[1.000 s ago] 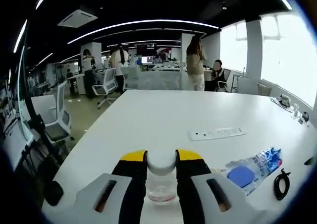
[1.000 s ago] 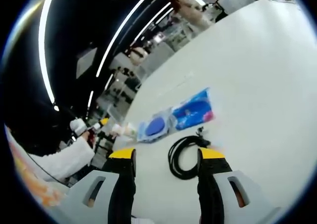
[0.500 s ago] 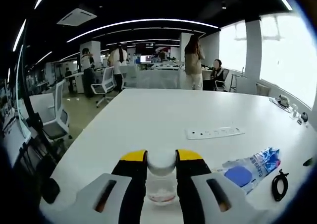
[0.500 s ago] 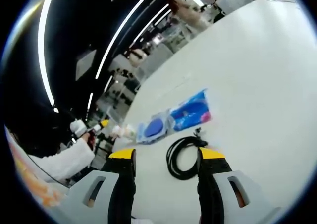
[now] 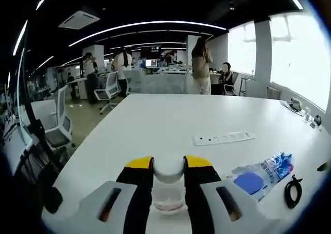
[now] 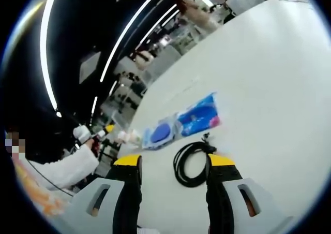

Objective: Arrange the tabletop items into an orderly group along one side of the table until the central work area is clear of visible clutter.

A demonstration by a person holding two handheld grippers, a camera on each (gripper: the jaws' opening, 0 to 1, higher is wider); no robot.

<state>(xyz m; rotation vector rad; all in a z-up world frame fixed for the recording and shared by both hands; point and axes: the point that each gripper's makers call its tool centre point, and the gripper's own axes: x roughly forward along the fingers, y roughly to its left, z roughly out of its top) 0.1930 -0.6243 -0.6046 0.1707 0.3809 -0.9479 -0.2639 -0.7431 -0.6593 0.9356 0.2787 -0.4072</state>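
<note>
My left gripper (image 5: 168, 164) is shut on a small clear cup (image 5: 168, 190), held just above the near edge of the white table (image 5: 170, 112). To its right lie a blue plastic packet (image 5: 261, 175) and a black coiled cable (image 5: 291, 192); a white power strip (image 5: 224, 138) lies farther out. In the right gripper view, my right gripper (image 6: 174, 160) stands open over the table (image 6: 269, 84), and the black coiled cable (image 6: 190, 163) lies on the table between its two jaw tips. The blue packet (image 6: 187, 122) lies just beyond the cable.
A person's white sleeve (image 6: 62, 169) and the other gripper (image 6: 103, 132) come in from the left of the right gripper view. Office chairs (image 5: 59, 125) stand off the table's left side. Small objects (image 5: 297, 104) sit at the far right edge. People stand in the background.
Only a slight drift of the left gripper view; the cup stays held. The right gripper and the cable have not moved.
</note>
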